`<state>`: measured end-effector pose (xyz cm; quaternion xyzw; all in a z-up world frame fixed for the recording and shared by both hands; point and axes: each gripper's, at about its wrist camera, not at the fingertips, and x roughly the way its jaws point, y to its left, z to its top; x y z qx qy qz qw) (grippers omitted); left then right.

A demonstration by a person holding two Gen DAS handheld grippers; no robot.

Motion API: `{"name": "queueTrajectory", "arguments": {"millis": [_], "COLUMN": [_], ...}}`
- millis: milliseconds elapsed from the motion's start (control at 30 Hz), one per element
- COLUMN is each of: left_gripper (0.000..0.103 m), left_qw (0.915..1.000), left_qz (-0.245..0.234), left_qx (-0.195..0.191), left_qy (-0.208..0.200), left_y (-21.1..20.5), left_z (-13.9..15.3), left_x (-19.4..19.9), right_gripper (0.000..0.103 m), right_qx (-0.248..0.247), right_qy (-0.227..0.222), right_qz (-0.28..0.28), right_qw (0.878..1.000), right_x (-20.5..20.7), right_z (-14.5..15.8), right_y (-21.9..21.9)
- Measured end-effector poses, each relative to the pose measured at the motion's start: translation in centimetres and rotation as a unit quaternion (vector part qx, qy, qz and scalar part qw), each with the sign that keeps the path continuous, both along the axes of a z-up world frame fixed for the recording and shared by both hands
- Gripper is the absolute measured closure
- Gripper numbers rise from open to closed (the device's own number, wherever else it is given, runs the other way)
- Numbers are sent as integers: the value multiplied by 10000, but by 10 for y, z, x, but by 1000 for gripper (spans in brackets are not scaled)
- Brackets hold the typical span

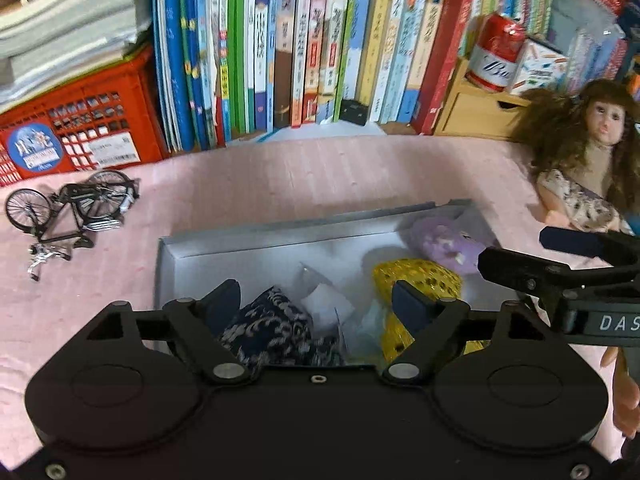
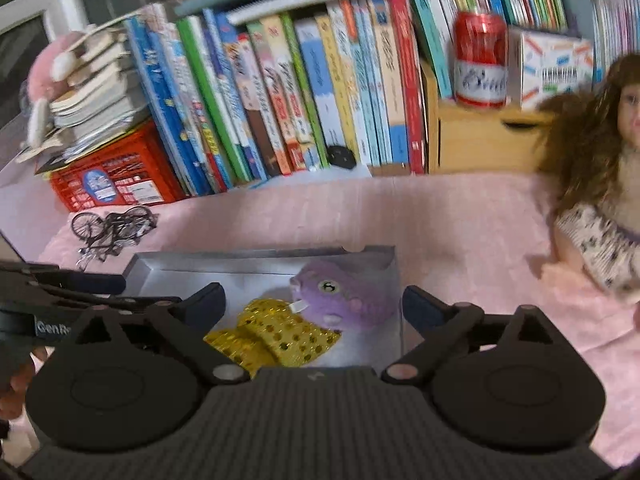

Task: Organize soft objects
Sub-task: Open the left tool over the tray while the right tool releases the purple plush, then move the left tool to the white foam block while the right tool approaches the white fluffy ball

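A pink ribbed cloth (image 1: pixel 320 184) covers the surface before a wall of upright picture books (image 1: pixel 304 44). Both the left gripper (image 1: pixel 316 300) and right gripper (image 2: pixel 312 304) hover with jaws apart, holding nothing, over a shallow grey box (image 2: pixel 256 260). Below them lie a purple plush fish (image 2: pixel 344 296), a gold sequinned pouch (image 2: pixel 276 336) and a navy patterned cloth (image 1: pixel 272 328). A doll (image 1: pixel 588 168) sits right of the grippers, a model bicycle (image 1: pixel 68 212) left.

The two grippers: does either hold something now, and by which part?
Nothing is held. The left gripper and right gripper stand open above the soft items in the box.
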<state>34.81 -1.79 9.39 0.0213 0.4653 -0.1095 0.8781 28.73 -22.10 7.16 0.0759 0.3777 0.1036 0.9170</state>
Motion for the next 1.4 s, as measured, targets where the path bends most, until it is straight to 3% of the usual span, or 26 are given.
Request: {"name": "queueTrajectory", "arguments": {"millis": [300,467,767,933,1233,1400], "left_gripper": [20,20,16,10,10,9], "left_qw": [9998,9997,9993,9962,9901,9824], "left_qz": [-80,-149,-70,-229,-509,-561], "left_qx": [68,79,86,132,217,546], "left_qy": [-138,-194,-367,-834,-1287,-1697], "left_y": [32,57,128,161,182,179], "left_z": [29,41,51,40,-11,-35], "left_x": [-50,-78,-137,-173,-223,-240], "right_gripper": [0,0,0,0,0,1], "right_qx": [-280,-525,-1131,-1324,-1688,-1717], "right_qy": [-606,-917,-1485,-1682,-2016,-1968], "right_qz": [716,1292,2488,2987,2820,2400], "right_qw": [9952,9860,9504,9300,9227,9350], "right_x": [-62,-102,-182,-219,-268,-269], "right_z": [35,46,45,32,-23,-48], "right_y": [27,48,87,103,121,127]}}
